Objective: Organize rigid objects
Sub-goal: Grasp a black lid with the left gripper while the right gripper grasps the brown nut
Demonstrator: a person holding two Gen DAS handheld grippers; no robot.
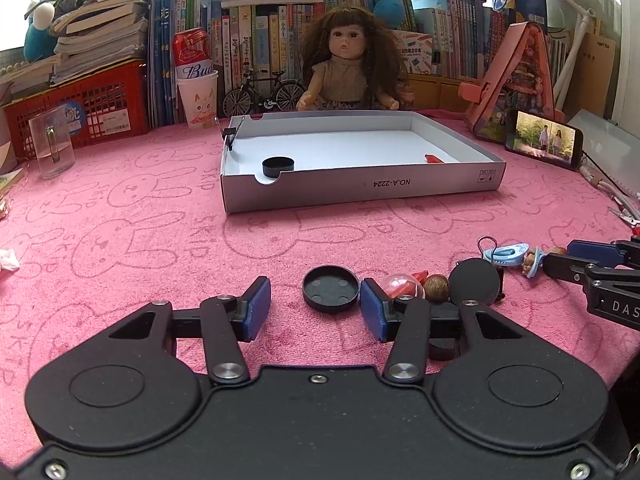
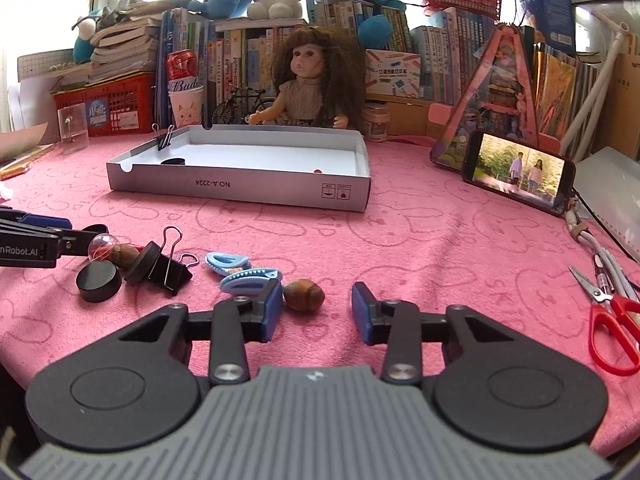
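Pink cloth (image 1: 168, 208): we see bunny drawings on it, and it covers the whole table.
White box (image 1: 360, 188): it sits in the middle, with a black cap (image 1: 277, 167) and a small red bit (image 1: 434, 158) inside.
Left gripper (image 1: 316, 304): its jaws stand apart with nothing held; a black lid (image 1: 330, 288) lies just past the tips.
Right gripper (image 2: 316, 308): its jaws stand apart and hold nothing; a brown nut (image 2: 305, 294) lies beside the left tip.
Little pile: a black clip (image 2: 168, 270) and blue hair clips (image 2: 248, 278) lie near the nut.
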